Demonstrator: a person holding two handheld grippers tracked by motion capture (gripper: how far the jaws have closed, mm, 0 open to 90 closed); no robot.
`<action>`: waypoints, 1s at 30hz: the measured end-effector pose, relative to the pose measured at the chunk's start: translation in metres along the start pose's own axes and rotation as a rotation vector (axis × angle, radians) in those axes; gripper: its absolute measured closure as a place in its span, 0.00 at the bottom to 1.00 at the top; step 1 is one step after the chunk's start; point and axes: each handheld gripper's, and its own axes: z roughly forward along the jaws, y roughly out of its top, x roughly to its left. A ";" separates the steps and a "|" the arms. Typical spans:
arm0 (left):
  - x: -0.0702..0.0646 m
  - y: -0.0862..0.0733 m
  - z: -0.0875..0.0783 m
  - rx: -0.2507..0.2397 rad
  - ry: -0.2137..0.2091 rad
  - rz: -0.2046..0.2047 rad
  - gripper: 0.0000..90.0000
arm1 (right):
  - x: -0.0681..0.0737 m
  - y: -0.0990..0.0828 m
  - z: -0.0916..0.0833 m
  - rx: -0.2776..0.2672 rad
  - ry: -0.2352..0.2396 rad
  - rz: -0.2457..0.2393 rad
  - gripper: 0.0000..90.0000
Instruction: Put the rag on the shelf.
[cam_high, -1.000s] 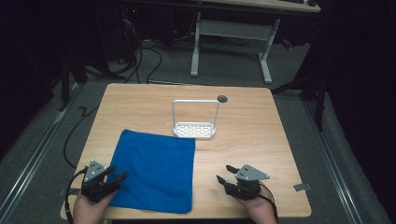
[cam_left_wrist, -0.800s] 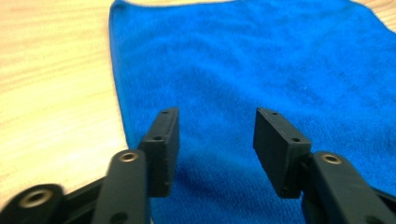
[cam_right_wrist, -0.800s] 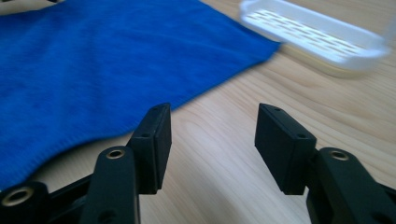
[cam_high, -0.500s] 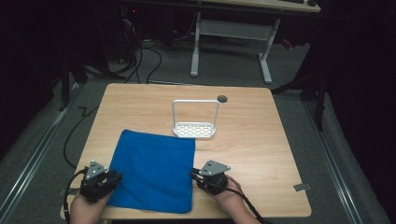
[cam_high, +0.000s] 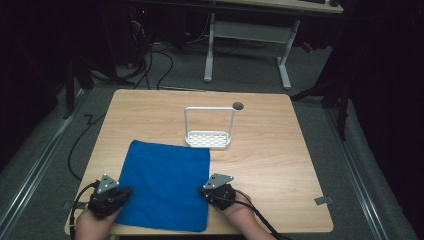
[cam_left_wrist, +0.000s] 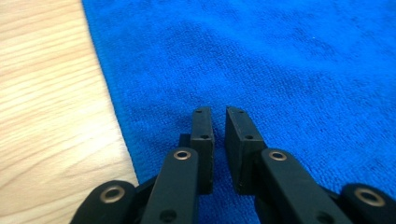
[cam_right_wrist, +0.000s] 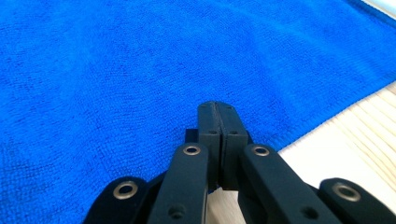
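A blue cloth lies flat on the near left part of the wooden table. My left gripper rests at the cloth's left edge. Its jaws have just been closing and now stand a narrow slit apart over the cloth; the left gripper presses on nothing. My right gripper sits at the cloth's right edge. In the right gripper view the right gripper has its pads pressed together low over the cloth, just inside the hem. No fold of cloth shows between them.
A small white rack with a perforated base and a tall wire handle stands just beyond the cloth's far right corner. A dark round hole marks the table behind it. Bare wood lies to the right. Cables trail off the near edge.
The right gripper slid left from the bare wood to the cloth's right edge and closed its jaws. The left gripper stayed put while its jaws narrowed.
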 end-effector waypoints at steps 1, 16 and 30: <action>-0.002 0.000 0.000 0.001 -0.009 0.004 0.91 | -0.001 -0.002 -0.002 0.002 -0.001 0.003 1.00; -0.052 0.012 0.017 0.008 -0.150 0.116 0.91 | -0.026 -0.044 -0.046 0.003 -0.039 0.087 1.00; -0.113 0.029 0.041 -0.007 -0.231 0.234 0.91 | -0.051 -0.084 -0.088 0.005 -0.111 0.169 1.00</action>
